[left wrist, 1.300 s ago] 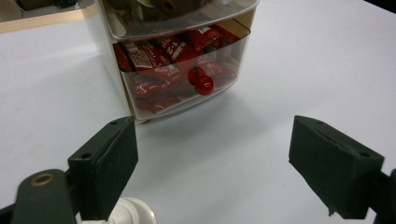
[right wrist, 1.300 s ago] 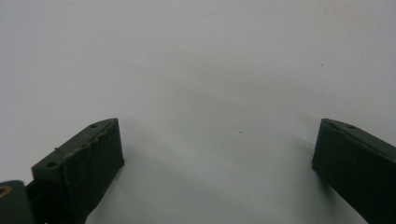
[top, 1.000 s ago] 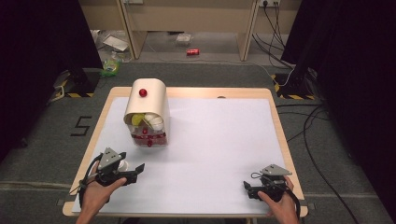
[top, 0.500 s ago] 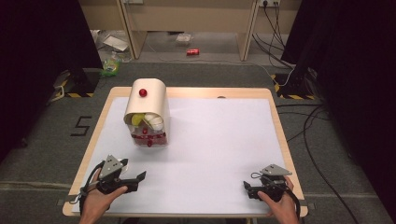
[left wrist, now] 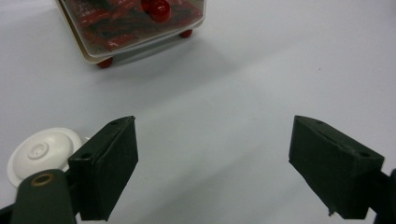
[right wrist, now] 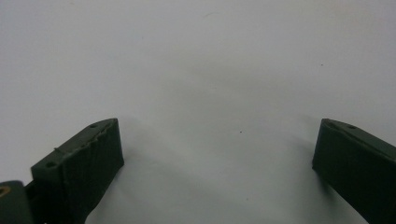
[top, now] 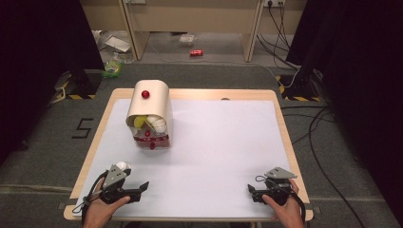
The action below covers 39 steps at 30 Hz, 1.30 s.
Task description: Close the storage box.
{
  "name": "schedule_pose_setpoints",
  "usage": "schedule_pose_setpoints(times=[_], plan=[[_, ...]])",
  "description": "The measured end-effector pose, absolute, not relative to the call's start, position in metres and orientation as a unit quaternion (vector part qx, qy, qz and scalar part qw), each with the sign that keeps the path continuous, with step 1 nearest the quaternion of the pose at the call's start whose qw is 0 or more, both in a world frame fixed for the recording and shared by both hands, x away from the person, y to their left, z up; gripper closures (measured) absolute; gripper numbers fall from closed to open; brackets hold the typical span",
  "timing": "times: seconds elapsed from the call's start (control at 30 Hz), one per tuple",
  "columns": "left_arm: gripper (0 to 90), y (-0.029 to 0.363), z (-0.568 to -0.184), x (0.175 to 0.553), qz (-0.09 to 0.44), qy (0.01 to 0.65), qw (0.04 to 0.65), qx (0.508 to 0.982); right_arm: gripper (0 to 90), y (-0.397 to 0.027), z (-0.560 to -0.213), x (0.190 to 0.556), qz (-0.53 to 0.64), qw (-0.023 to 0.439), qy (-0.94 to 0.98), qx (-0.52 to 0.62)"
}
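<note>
- High view: left gripper [top: 135, 189] sits near the table's [top: 199, 95] front-left corner, jaws spread wide, nothing between them.
- Left gripper view: both black jaws stand far apart over bare white table surface; the pads touch nothing.
- A small white round lid [left wrist: 41, 153] lies flat on the table just outside one jaw of the left gripper, close beside it; contact cannot be told. In the high view the same lid [top: 122, 166] shows just behind the gripper's grey plate.
- The bread-bin-shaped box [top: 149, 114] stands well beyond the left gripper, toward the table's back-left; its red knob [top: 145, 94] is on top, with red and yellow items inside.
- Right gripper [top: 253, 191] rests near the table's front-right corner, jaws parted, empty.
- Against the earlier frames: left gripper has come nearer the table's front edge; the jaw opening is unchanged. Right gripper is unmoved.
</note>
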<state>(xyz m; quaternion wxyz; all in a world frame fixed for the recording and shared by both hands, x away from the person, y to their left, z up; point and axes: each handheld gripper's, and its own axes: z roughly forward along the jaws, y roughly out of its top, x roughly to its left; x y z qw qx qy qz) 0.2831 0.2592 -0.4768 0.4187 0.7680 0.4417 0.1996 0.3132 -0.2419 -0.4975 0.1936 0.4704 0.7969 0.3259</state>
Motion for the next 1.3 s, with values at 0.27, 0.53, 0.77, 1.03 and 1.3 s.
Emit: schedule_pose_setpoints(times=[0.27, 0.53, 0.77, 1.03, 1.3], plan=[[15.1, 0.258, -0.488, 0.279, 0.193, 0.44, 0.408, 0.776, 2.1, -0.242, -0.498, 0.313, 0.326, 0.194, 0.797, 0.47], [15.1, 0.26, -0.495, 0.274, 0.192, 0.437, 0.393, 0.786, 2.1, -0.242, -0.498, 0.313, 0.326, 0.194, 0.797, 0.47], [15.1, 0.261, -0.499, 0.268, 0.194, 0.436, 0.388, 0.789, 2.1, -0.242, -0.497, 0.313, 0.325, 0.194, 0.797, 0.47], [15.1, 0.259, -0.501, 0.262, 0.198, 0.431, 0.386, 0.791, 2.1, -0.242, -0.497, 0.313, 0.325, 0.194, 0.797, 0.47], [15.1, 0.256, -0.504, 0.255, 0.193, 0.425, 0.386, 0.795, 2.1, -0.242, -0.497, 0.313, 0.325, 0.194, 0.797, 0.47]])
